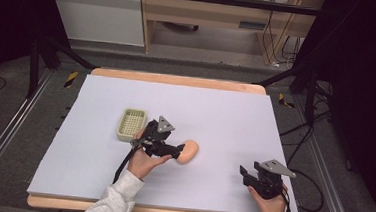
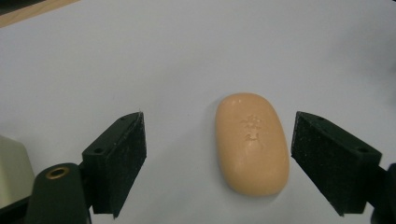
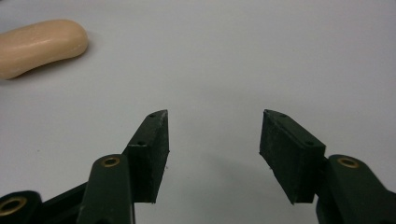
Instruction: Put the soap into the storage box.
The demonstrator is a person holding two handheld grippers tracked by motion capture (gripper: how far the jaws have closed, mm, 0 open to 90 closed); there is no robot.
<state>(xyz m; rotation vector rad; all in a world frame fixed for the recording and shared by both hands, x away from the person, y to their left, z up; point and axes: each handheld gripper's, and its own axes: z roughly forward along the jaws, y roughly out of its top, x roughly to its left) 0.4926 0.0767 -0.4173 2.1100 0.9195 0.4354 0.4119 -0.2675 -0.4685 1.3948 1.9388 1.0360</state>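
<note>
Straddling soap bar (image 2: 251,142) with left tool (image 2: 219,158), jaws apart; likely hard, slick, light; best clamped across long flanks. Right tool (image 3: 213,156) jaws apart, empty.

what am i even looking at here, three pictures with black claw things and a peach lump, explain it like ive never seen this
There is no robot here. A person sits at a table covered with a pale sheet and holds a hand-operated gripper in each hand. The high view looks down from above the person. The other two pictures come from small cameras riding on each gripper, looking along its two black fingers.

The left gripper is open, with a peach bar of soap lying on the sheet between its fingers, nearer one of them, and not yet squeezed. The right gripper rests near the table's front edge, its fingers apart with nothing between them. A small pale green basket sits just beyond the left hand. Nothing is held yet.
</note>
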